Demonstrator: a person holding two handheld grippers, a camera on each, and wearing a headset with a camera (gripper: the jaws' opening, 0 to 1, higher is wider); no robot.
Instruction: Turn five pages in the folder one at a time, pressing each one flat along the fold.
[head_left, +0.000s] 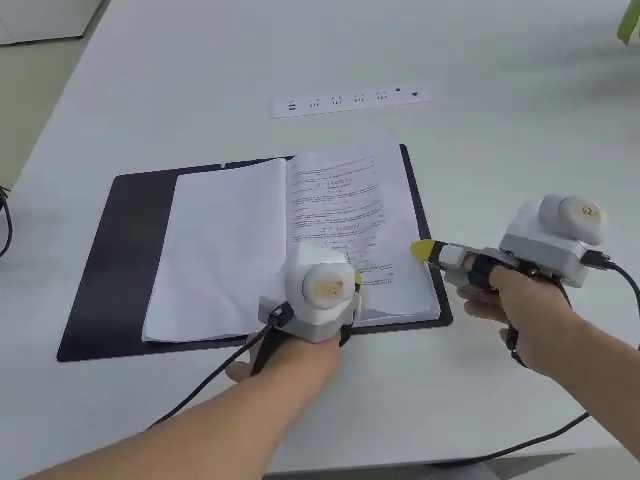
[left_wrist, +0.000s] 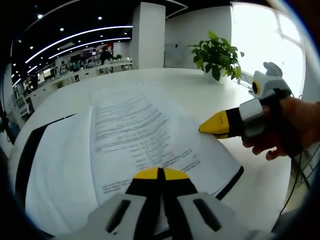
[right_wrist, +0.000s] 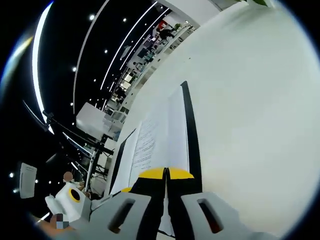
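At table (head_left: 520, 130) centre, black folder (head_left: 110, 270) lies open: blank pg (head_left: 225, 250) on its 9 o'clock half, printed pg (head_left: 345, 215) on its 3 o'clock half. L gripper (left_wrist: 161, 173) sits at folder's 6 o'clock edge, just by the fold, jaws closed tip to tip, nothing btwn them. R gripper (head_left: 425, 250) is at folder's 3 o'clock edge, yellow tips pressed together, empty, right at printed pg's edge; can't tell if touching. Power strip (head_left: 350, 100) lies at 12 o'clock, well apart from folder.

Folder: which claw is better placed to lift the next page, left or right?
Probably right: the right claw is at the printed page's outer edge; the left claw sits nearer the fold.
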